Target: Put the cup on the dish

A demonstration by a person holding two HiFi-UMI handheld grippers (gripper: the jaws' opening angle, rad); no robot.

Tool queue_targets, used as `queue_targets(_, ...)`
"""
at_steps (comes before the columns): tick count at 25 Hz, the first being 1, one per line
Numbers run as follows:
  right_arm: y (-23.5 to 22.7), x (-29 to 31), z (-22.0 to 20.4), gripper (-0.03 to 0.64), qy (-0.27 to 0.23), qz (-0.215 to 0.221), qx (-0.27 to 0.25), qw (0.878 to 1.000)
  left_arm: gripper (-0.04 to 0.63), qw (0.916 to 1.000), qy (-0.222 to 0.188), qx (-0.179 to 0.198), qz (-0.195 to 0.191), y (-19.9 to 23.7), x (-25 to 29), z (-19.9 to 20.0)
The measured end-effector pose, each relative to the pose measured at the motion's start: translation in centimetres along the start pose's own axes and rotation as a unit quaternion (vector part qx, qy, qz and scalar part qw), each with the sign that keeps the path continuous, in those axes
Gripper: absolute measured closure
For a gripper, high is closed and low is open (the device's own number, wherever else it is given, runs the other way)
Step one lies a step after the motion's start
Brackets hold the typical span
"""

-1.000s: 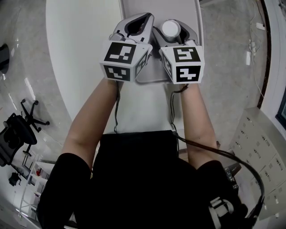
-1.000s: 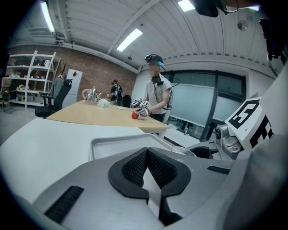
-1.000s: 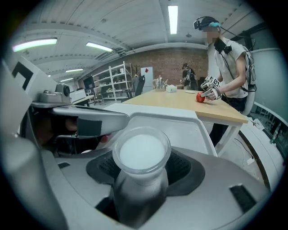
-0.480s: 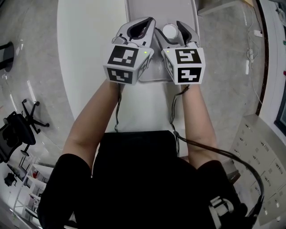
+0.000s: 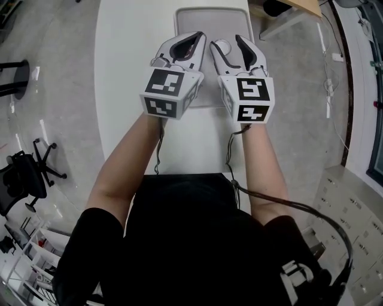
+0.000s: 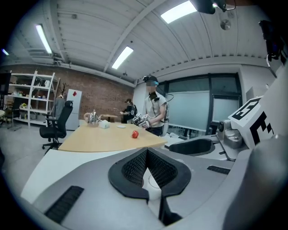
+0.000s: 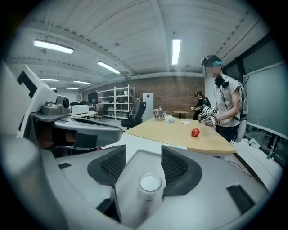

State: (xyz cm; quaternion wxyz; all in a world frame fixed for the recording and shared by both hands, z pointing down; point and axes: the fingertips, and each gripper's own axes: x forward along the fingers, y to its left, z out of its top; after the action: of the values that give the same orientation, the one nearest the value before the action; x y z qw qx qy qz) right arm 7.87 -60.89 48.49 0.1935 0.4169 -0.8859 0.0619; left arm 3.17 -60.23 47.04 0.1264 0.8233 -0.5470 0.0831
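Observation:
A small white cup (image 5: 222,46) stands upright on a grey tray (image 5: 197,18) at the far end of the white table (image 5: 131,72). My right gripper (image 5: 226,42) is open, its jaws on either side of the cup without touching it. In the right gripper view the cup (image 7: 149,184) sits between the ribbed pads (image 7: 110,167), near their base. My left gripper (image 5: 197,37) is beside it on the left, shut, with its tips meeting. Through the gap behind the tips (image 6: 146,152) a white rounded surface (image 6: 153,182) shows; I cannot tell whether it is a dish.
Beyond the tray stands a wooden table (image 7: 180,130) with a red apple (image 7: 195,132), a kettle and a plate; a person (image 7: 222,103) holding grippers stands beside it. An office chair (image 5: 27,173) is on the floor to the left. The white table's edges run close on both sides.
Both grippers have moved forward along the table, staying side by side. The right jaws now reach past the cup, which earlier stood at their tips. More of the tray shows.

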Motion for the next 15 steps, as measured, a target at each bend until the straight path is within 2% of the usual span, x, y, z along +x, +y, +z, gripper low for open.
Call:
queue_targets(1, 0.1, -0.8, 0.6, 0.374, -0.009, -0.003, -0.001, 1.000, 0.589, 1.0000, -0.004, 0.002, 0.001, -0.4, -0.5, 0.5)
queue_targets(4, 0.7, -3.4, 2.4, 0.474, -0.036, -0.017, -0.002, 0.999, 0.589, 0.9999, -0.014, 0.006, 0.004, -1.5, -2.7, 2.0)
queue_targets(15, 3.9, -12.3, 6.7, 0.570, -0.100, -0.006, 0.001, 0.995, 0.589, 0.9983, -0.052, 0.026, 0.006, -7.1, -10.0, 6.5)
